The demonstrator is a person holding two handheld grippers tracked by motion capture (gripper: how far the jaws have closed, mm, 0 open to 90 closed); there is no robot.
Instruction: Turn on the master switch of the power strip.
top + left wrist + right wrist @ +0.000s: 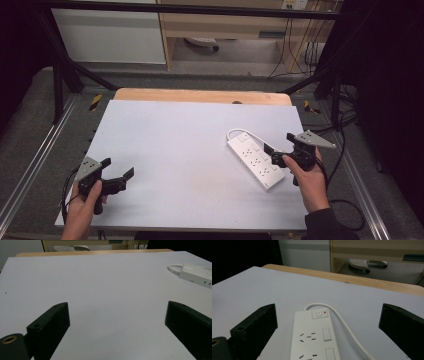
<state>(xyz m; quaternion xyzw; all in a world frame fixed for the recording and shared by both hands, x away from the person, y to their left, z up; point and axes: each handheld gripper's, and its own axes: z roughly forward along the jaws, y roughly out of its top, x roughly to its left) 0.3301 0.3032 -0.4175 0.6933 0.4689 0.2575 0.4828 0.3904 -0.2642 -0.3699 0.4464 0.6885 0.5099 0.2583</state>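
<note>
A white power strip (255,160) lies slantwise on the right half of the pale table, its white cable (239,132) looped at the far end. My right gripper (278,149) stands open at the strip's near right side, and in the right gripper view the strip (314,340) with its switch and small red light runs between the two black jaws. Over the near left corner my left gripper (119,170) is open with nothing in it. From the left gripper view the strip (197,273) sits far off at the right edge.
The table's white sheet (180,150) ends in a wooden strip (200,95) at the far side. Black frame bars (65,75) and metal rails flank the table. Cables (345,200) trail off at the right, and a cabinet (225,25) stands behind.
</note>
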